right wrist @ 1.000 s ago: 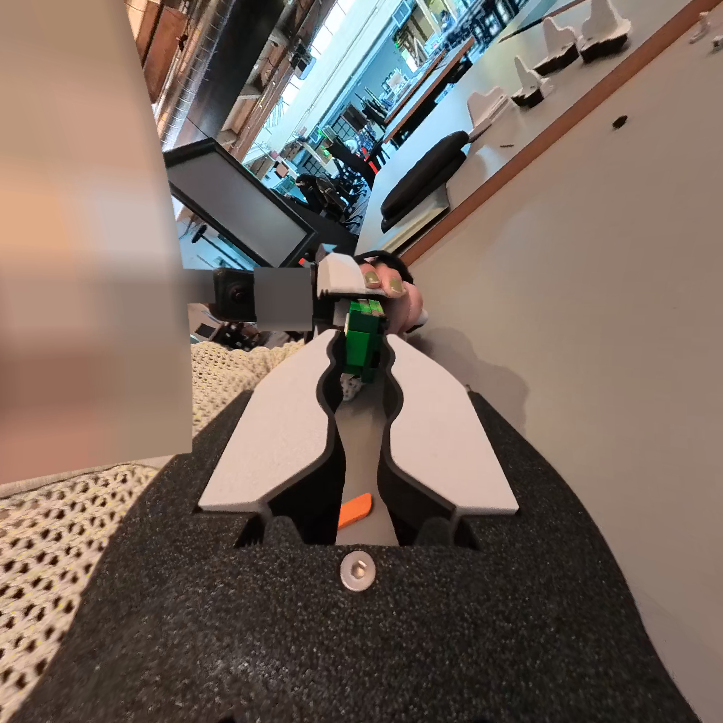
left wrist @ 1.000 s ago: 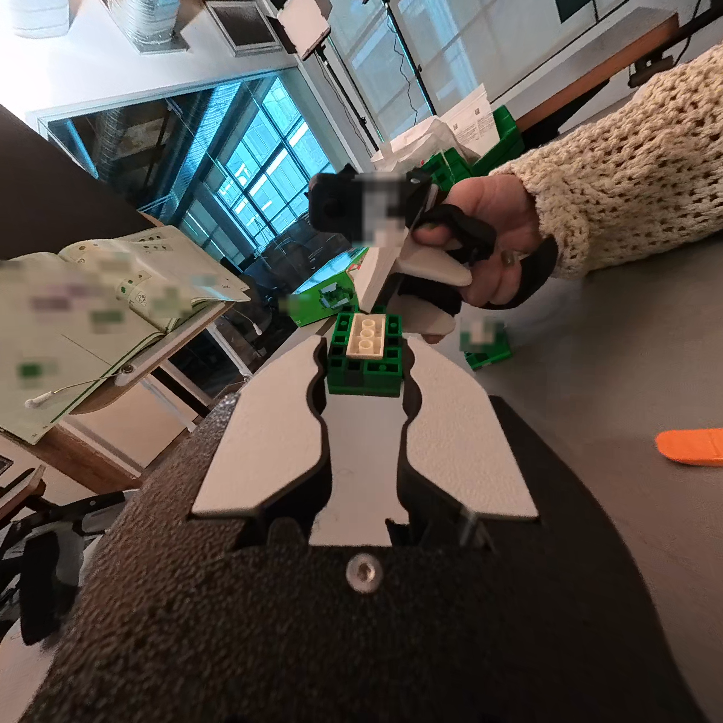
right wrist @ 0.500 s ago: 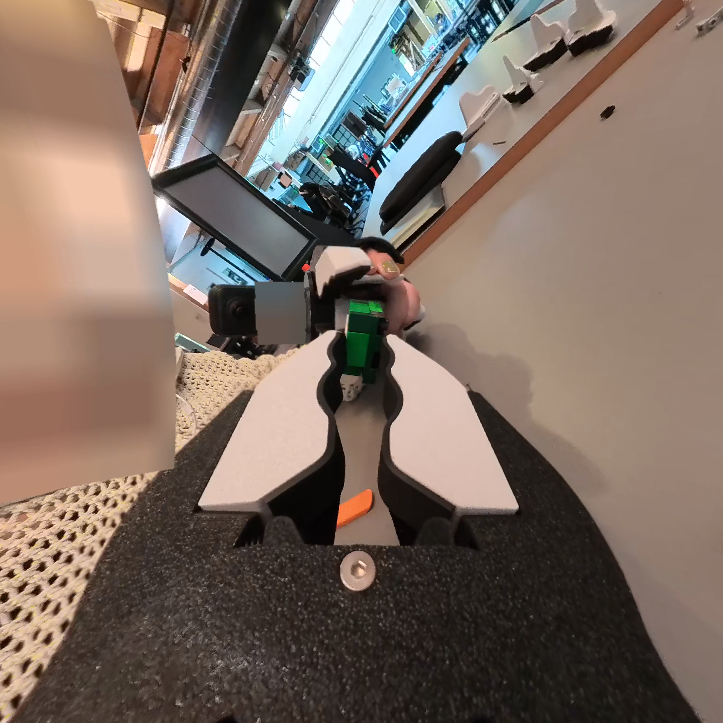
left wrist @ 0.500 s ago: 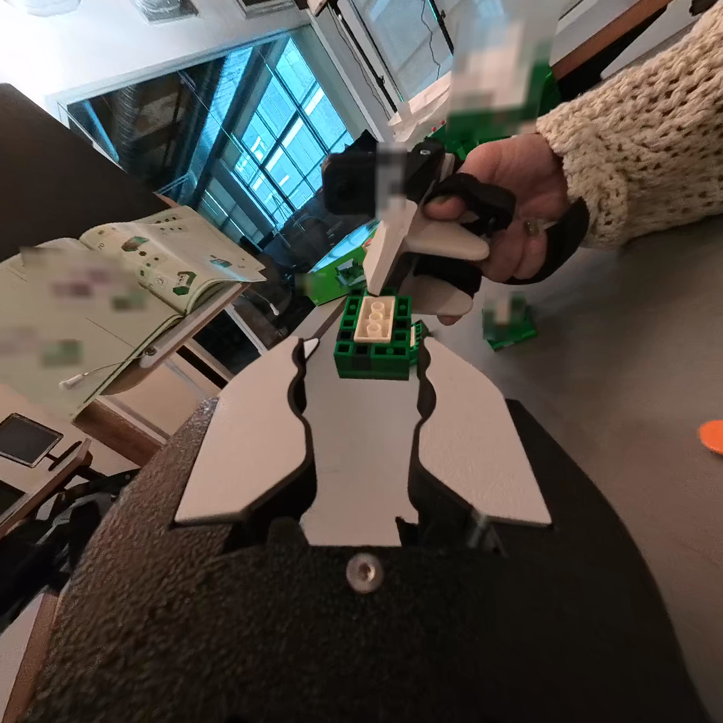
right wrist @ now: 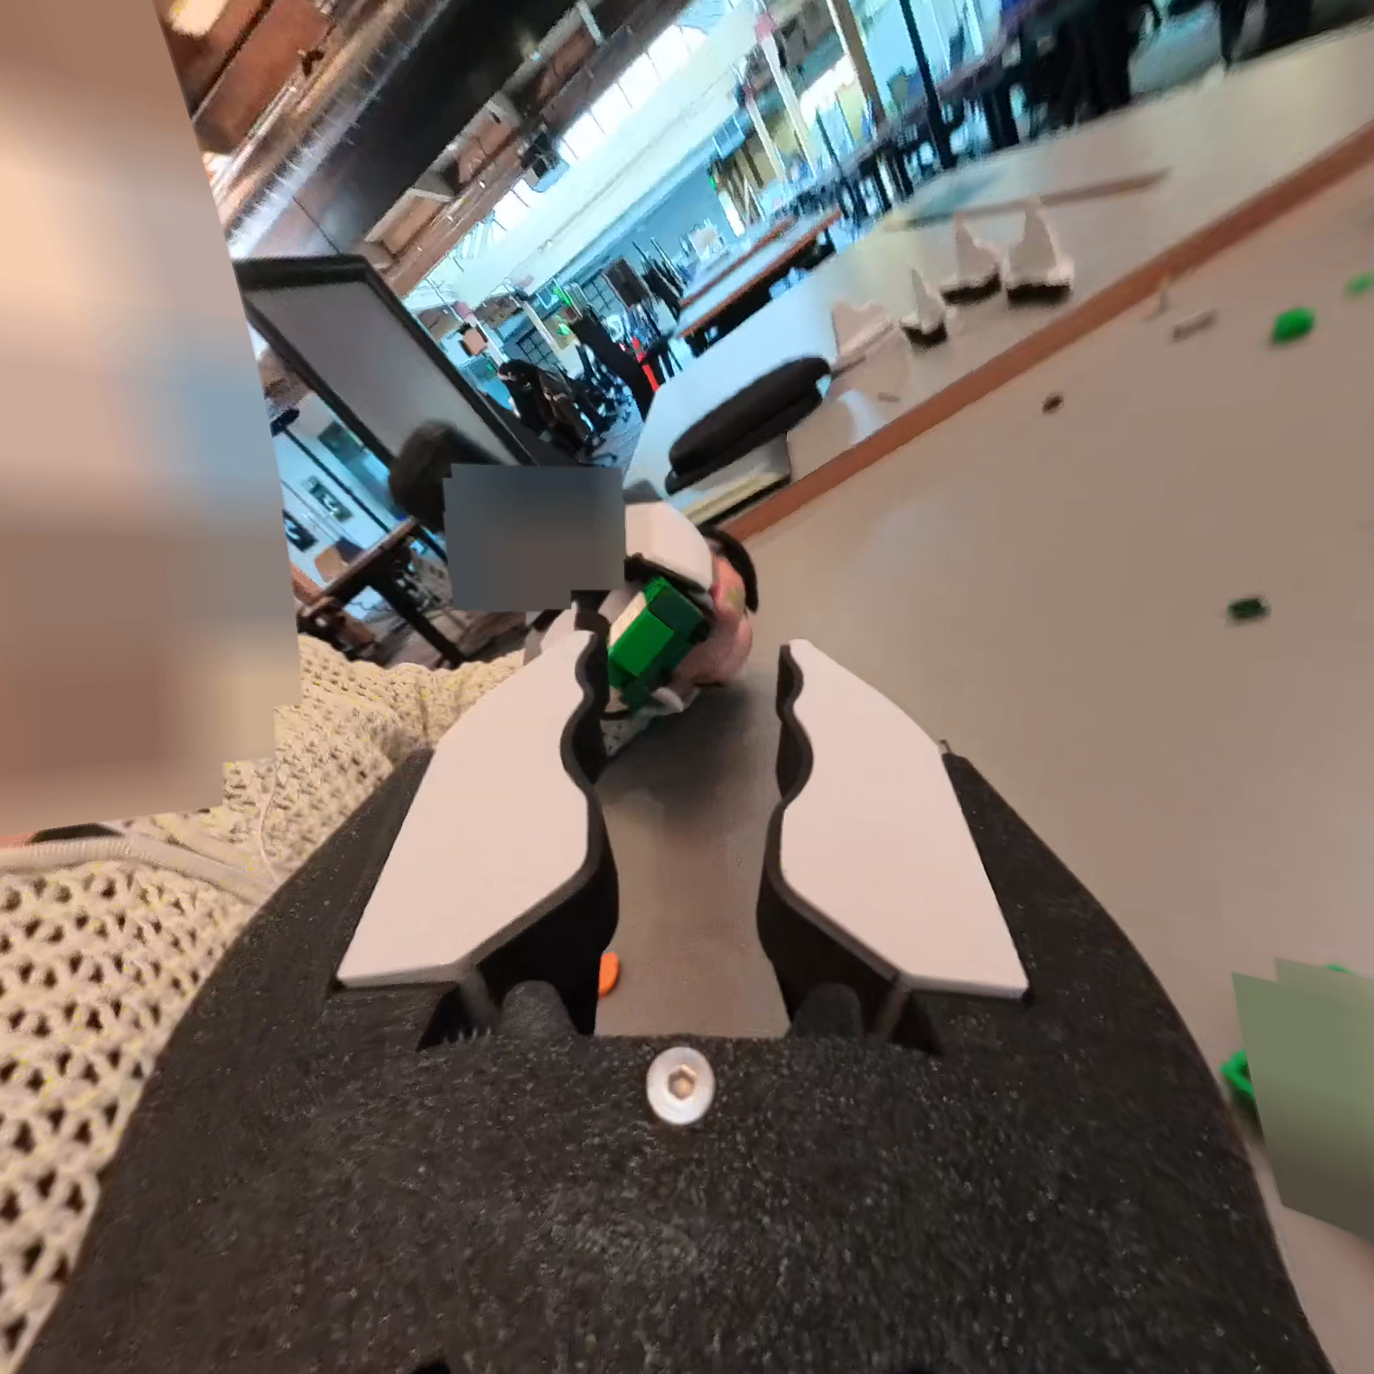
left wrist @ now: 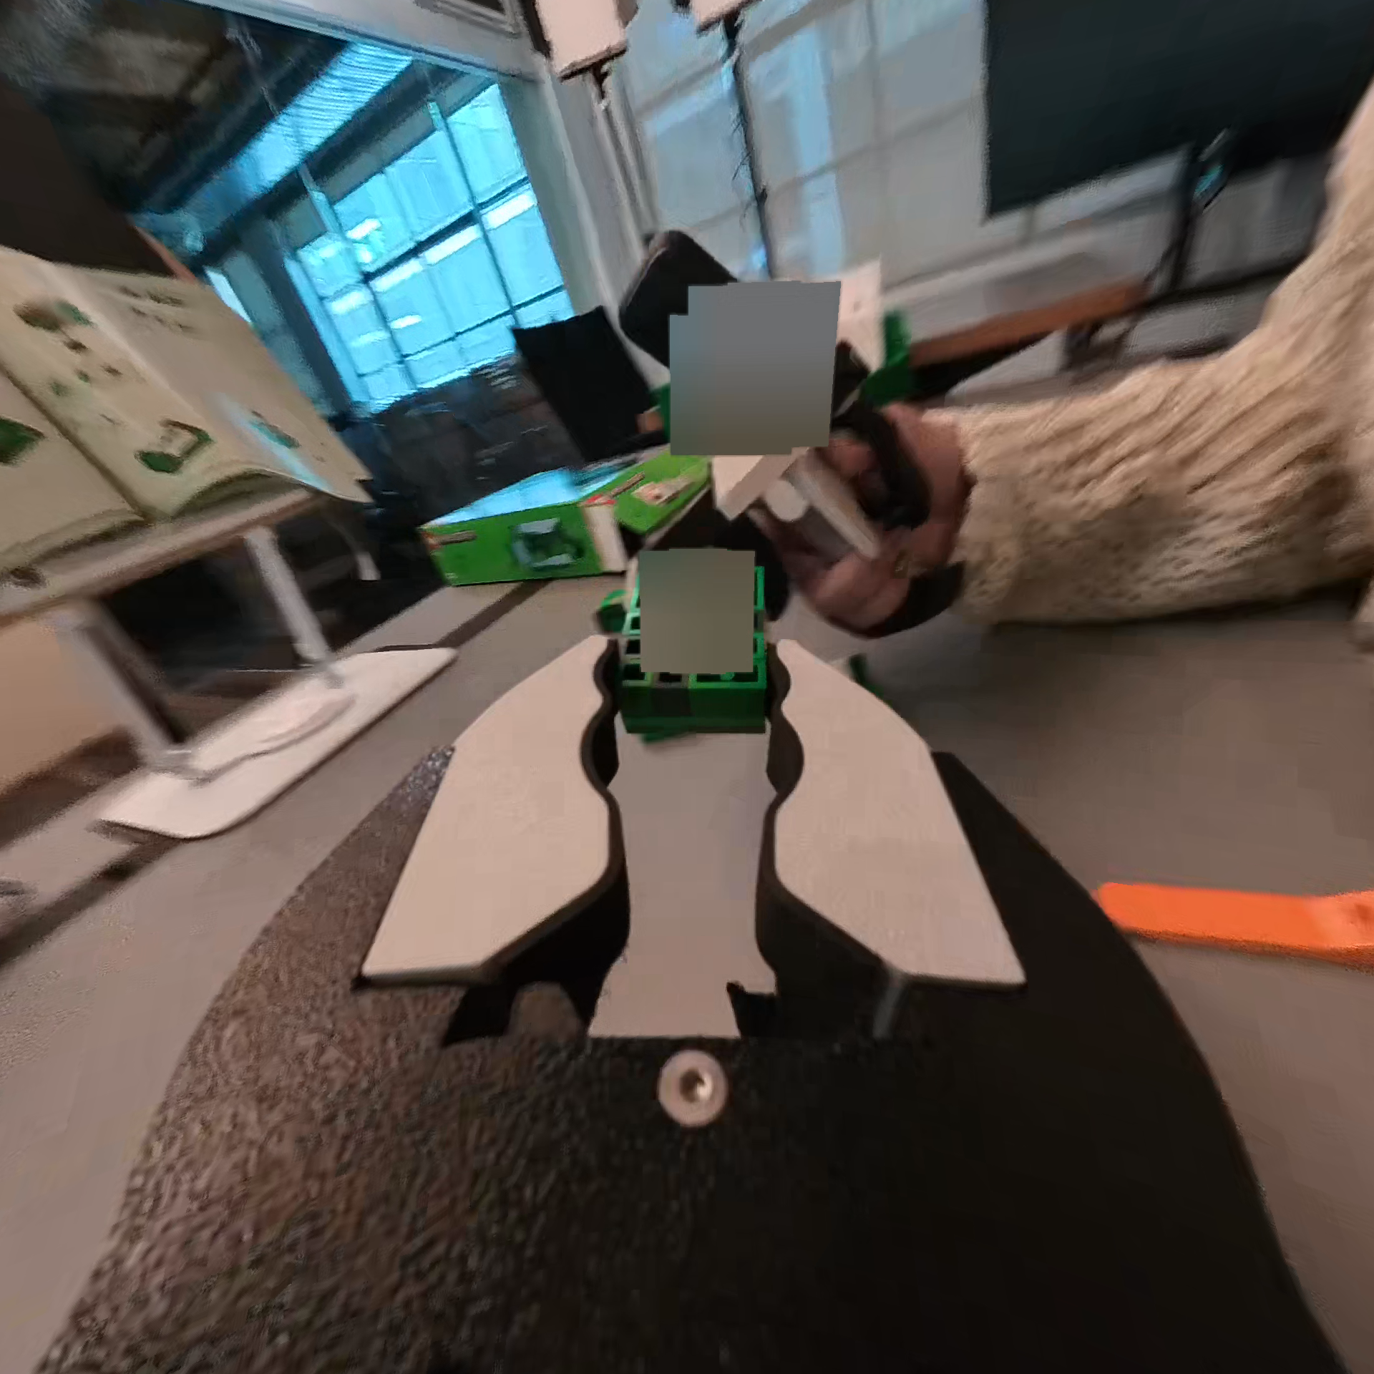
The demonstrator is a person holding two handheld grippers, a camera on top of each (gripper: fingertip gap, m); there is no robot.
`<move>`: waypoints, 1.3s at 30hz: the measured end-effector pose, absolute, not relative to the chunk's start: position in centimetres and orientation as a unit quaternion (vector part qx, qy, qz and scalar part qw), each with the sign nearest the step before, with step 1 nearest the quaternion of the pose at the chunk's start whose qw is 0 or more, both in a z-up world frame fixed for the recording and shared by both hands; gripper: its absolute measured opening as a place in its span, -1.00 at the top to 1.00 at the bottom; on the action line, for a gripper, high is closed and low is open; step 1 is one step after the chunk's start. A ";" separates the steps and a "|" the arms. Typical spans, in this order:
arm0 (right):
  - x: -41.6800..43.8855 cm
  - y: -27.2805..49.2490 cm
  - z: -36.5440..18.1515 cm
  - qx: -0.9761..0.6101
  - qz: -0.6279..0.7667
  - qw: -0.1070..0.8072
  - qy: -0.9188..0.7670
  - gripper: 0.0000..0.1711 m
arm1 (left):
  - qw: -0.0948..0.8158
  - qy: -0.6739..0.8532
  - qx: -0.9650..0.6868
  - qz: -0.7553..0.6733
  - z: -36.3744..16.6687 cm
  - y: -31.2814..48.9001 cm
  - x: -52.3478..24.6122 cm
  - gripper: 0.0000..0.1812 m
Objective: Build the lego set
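Green lego block (left wrist: 691,695) sat clamped at left gripper (left wrist: 695,688) tips; right gripper (right wrist: 684,676) gaped empty, block left of its gap.

Materials and finishes as I read them from both wrist cameras

I see matt grey fingers (left wrist: 520,818) on a coarse-grained black body (left wrist: 669,1227) with a bright metal screw (left wrist: 693,1090); glossy green plastic lego block (left wrist: 695,702); smooth matt grey table (right wrist: 1078,595); open-knit cream sleeve (left wrist: 1115,505); smooth orange plastic tool (left wrist: 1234,929); paper booklet (left wrist: 149,416).
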State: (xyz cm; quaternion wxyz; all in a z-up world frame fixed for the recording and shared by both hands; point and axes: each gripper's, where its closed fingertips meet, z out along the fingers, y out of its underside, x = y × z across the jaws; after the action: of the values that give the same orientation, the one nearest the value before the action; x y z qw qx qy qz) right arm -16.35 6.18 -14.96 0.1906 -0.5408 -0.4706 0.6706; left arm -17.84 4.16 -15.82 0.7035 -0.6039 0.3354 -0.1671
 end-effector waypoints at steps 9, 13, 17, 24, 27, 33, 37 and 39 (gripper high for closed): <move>-14.4 4.3 -11.3 -0.438 0.629 0.329 -0.552 0.50 | 0.629 0.286 -0.538 -0.483 -13.7 1.3 -17.1 0.60; -13.9 3.0 -10.6 -0.391 0.590 0.387 -0.591 0.51 | 0.594 0.278 -0.528 -0.540 -13.6 0.8 -16.9 0.60; -13.9 2.4 -10.9 -0.351 0.494 0.469 -0.642 0.53 | 0.573 0.274 -0.533 -0.559 -13.9 0.8 -16.7 0.60; -11.9 10.9 -9.8 -0.441 0.449 0.575 -0.522 0.59 | 0.624 0.239 -0.570 -0.477 -14.3 2.8 -18.4 0.60; -9.3 18.0 -11.5 -0.516 0.434 0.623 -0.398 0.59 | 0.660 0.188 -0.626 -0.370 -15.3 5.2 -21.3 0.60; -6.8 23.7 -15.1 -0.585 0.432 0.629 -0.273 0.59 | 0.691 0.139 -0.676 -0.217 -16.3 6.8 -26.4 0.60; -7.0 23.6 -15.4 -0.587 0.430 0.628 -0.277 0.61 | 0.688 0.132 -0.692 -0.176 -16.9 7.1 -27.6 0.60; -7.0 23.6 -15.5 -0.586 0.433 0.626 -0.277 0.64 | 0.685 0.136 -0.697 -0.166 -17.3 7.2 -27.5 0.60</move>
State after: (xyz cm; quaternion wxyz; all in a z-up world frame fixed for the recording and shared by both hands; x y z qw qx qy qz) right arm -7.05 23.60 -15.46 0.6262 -0.5862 -0.2767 0.4333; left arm -27.53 7.22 -17.27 0.6848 -0.6965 0.1359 -0.1657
